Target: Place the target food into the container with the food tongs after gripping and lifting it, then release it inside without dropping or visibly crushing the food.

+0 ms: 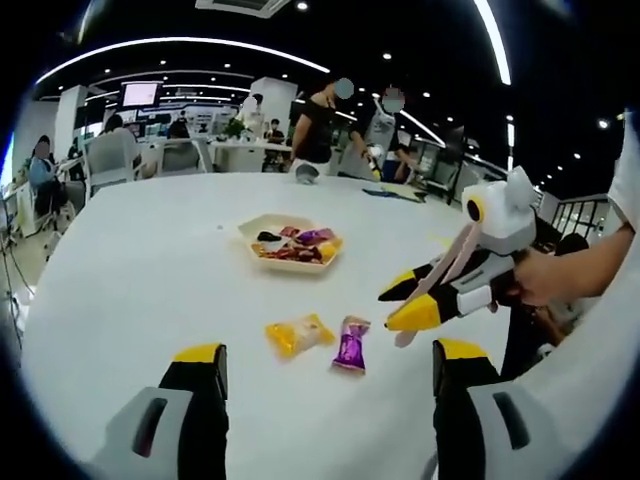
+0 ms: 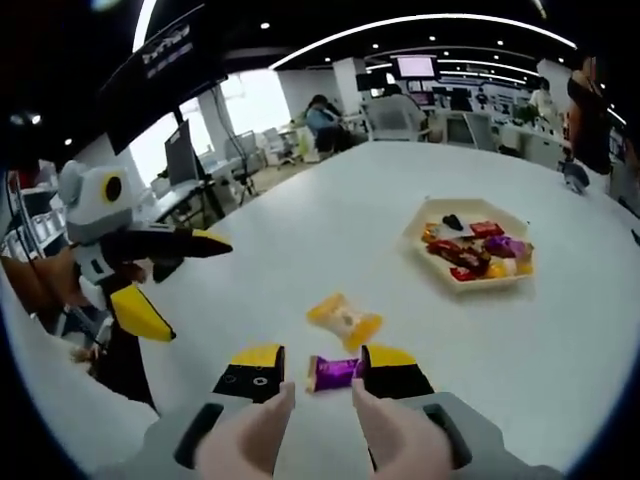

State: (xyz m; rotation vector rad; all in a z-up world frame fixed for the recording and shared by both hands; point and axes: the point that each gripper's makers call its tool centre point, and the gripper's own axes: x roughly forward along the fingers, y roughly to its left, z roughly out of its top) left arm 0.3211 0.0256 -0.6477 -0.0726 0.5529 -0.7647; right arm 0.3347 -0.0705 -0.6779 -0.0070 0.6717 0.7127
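Tongs, pinkish-beige plastic food tongs (image 2: 320, 440), ride in right gripper (image 2: 321, 368); their two arms run fwd along its yellow-tipped jaws. Jaw tips sit either side of purple foil-wrapped candy (image 2: 333, 372) on round white table (image 2: 330, 230), touching or v. close; cannot tell if candy is actually squeezed. Candy lies flat on table, not lifted.

Yellow-wrapped snack packet (image 2: 344, 319) just beyond purple one, also on table. Cream hexagonal tray (image 2: 470, 245) w/ assorted red, purple, dark wrapped sweets sits farther out, to the right, well apart from both loose pieces.

Left gripper (image 2: 165, 285) seen at left in right gripper view, jaws spread wide, holding nothing, off table edge.

Left gripper view: own jaws (image 1: 325, 362) wide apart, empty, low over near table edge. Purple candy (image 1: 352, 344) and yellow packet (image 1: 299, 334) side by side near centre; tray (image 1: 292, 243) beyond. Right gripper (image 1: 410, 300) enters from right w/ tongs (image 1: 455, 262), held by a hand (image 1: 545, 280). Office desks, chairs, several people in background.
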